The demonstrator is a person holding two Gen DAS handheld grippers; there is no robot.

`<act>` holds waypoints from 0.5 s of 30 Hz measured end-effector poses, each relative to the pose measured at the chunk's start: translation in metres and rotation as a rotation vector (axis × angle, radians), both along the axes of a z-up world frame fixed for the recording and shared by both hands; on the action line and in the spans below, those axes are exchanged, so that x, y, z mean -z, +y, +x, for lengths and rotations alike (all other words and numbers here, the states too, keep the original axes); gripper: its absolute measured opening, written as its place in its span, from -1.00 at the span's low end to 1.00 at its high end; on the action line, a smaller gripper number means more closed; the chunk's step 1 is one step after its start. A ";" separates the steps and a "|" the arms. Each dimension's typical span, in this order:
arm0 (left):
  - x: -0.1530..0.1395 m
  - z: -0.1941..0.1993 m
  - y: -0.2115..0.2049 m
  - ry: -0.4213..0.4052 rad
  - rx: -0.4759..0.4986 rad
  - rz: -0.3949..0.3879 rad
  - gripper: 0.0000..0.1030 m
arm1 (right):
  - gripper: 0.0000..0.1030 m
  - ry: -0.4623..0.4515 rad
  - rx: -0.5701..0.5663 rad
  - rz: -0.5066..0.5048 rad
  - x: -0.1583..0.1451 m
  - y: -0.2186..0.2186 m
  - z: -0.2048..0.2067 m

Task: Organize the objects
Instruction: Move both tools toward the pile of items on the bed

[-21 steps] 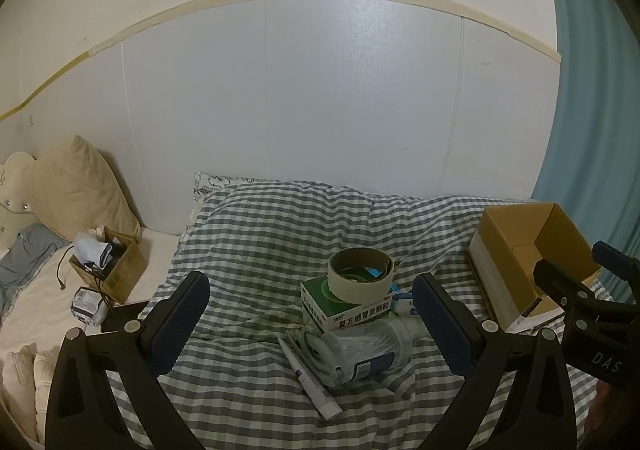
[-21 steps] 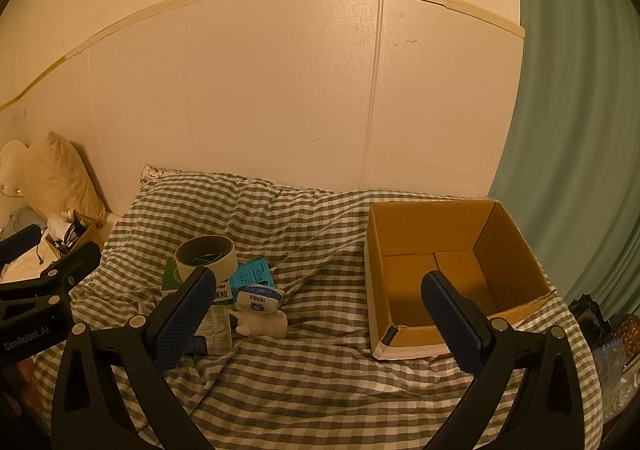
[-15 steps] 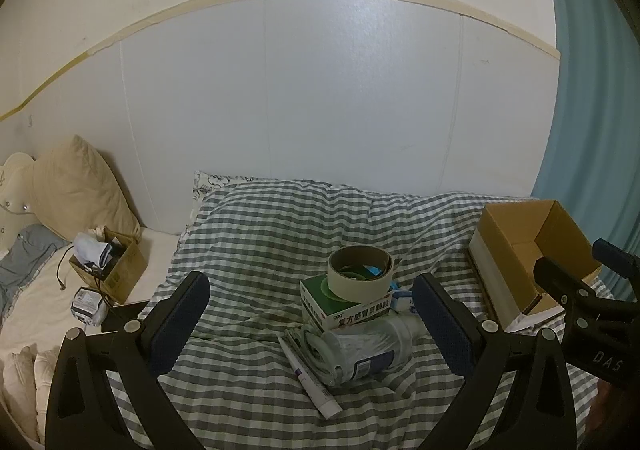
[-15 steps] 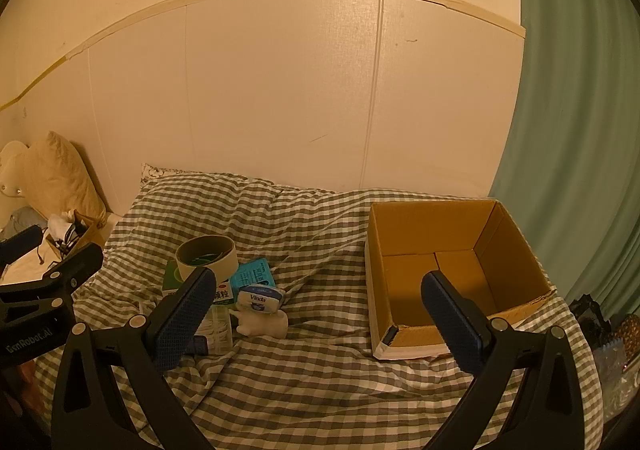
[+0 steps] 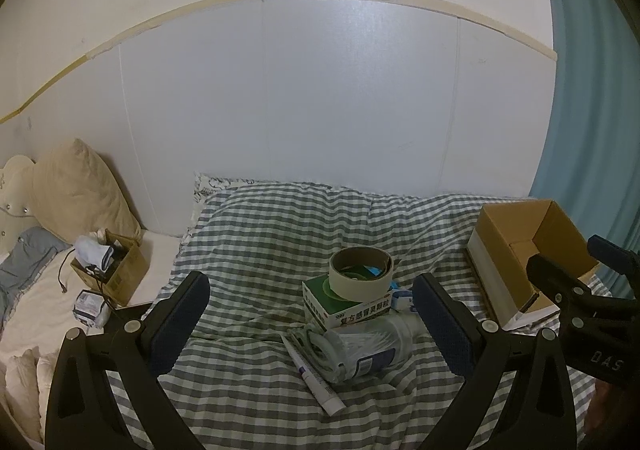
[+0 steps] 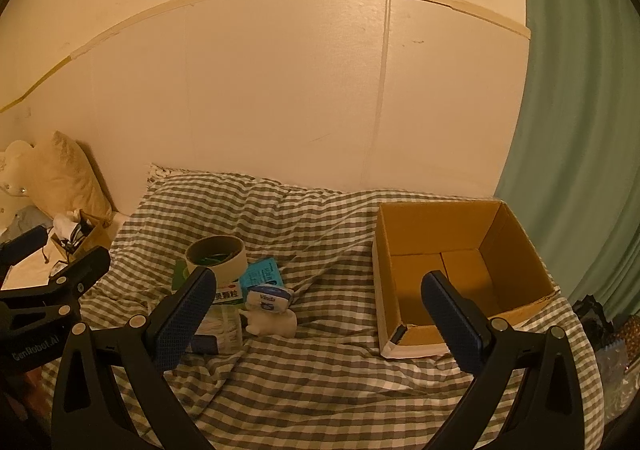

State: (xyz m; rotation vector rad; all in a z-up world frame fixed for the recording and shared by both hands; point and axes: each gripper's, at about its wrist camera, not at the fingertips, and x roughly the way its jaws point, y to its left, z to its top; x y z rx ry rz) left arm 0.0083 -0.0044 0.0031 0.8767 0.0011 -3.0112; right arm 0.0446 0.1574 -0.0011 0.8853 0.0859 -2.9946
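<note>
A pile lies on the checked bedspread [image 5: 256,250]: a tape roll [image 5: 361,273] on a green-and-white medicine box [image 5: 348,308], a clear plastic jar [image 5: 360,348] on its side, and a white tube [image 5: 316,382]. The right wrist view adds a blue packet [image 6: 262,274], a Vinda tissue pack [image 6: 268,298] and a small white object [image 6: 272,324]. An open empty cardboard box [image 6: 460,270] stands right of the pile; it also shows in the left wrist view [image 5: 524,250]. My left gripper [image 5: 310,320] is open, above and short of the pile. My right gripper [image 6: 320,314] is open and empty.
A beige pillow [image 5: 76,190] leans on the wall at the left. A small cardboard box of cables [image 5: 110,270] and a white packet [image 5: 90,308] sit on the sheet at the left. A teal curtain [image 6: 580,130] hangs at the right.
Both views have shifted very slightly. Nothing was taken hold of or moved.
</note>
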 end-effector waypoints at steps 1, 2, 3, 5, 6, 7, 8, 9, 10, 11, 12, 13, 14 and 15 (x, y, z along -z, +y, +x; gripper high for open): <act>-0.001 0.001 -0.002 0.002 -0.001 -0.001 1.00 | 0.99 0.003 -0.004 0.001 -0.001 -0.002 0.001; -0.002 0.002 -0.004 0.003 -0.001 -0.002 1.00 | 0.99 0.004 -0.009 0.002 -0.002 -0.004 0.001; -0.004 0.003 -0.007 0.004 0.000 -0.001 1.00 | 0.99 0.005 -0.015 0.004 -0.003 -0.007 0.002; -0.006 0.005 -0.013 0.006 -0.003 0.007 1.00 | 0.99 0.005 -0.025 0.010 -0.005 -0.013 0.003; -0.006 0.006 -0.015 0.008 -0.007 0.009 1.00 | 0.99 0.006 -0.030 0.013 -0.006 -0.016 0.003; -0.007 0.007 -0.019 0.009 -0.010 0.011 1.00 | 0.99 0.007 -0.035 0.018 -0.007 -0.020 0.004; -0.008 0.008 -0.021 0.010 -0.011 0.011 1.00 | 0.99 0.009 -0.039 0.021 -0.008 -0.022 0.004; -0.009 0.009 -0.023 0.011 -0.014 0.010 1.00 | 0.99 0.012 -0.043 0.026 -0.009 -0.026 0.005; -0.009 0.009 -0.026 0.012 -0.018 0.007 1.00 | 0.99 0.016 -0.047 0.031 -0.010 -0.029 0.006; -0.010 0.009 -0.028 0.012 -0.020 0.007 1.00 | 0.99 0.020 -0.049 0.037 -0.011 -0.032 0.007; -0.010 0.010 -0.031 0.012 -0.021 0.008 1.00 | 0.99 0.023 -0.050 0.042 -0.012 -0.034 0.007; -0.011 0.010 -0.032 0.012 -0.021 0.010 1.00 | 0.99 0.026 -0.050 0.045 -0.013 -0.036 0.008; -0.011 0.010 -0.034 0.011 -0.021 0.014 1.00 | 0.99 0.027 -0.058 0.048 -0.014 -0.037 0.008; -0.011 0.010 -0.036 0.010 -0.020 0.018 1.00 | 0.99 0.026 -0.057 0.051 -0.015 -0.039 0.008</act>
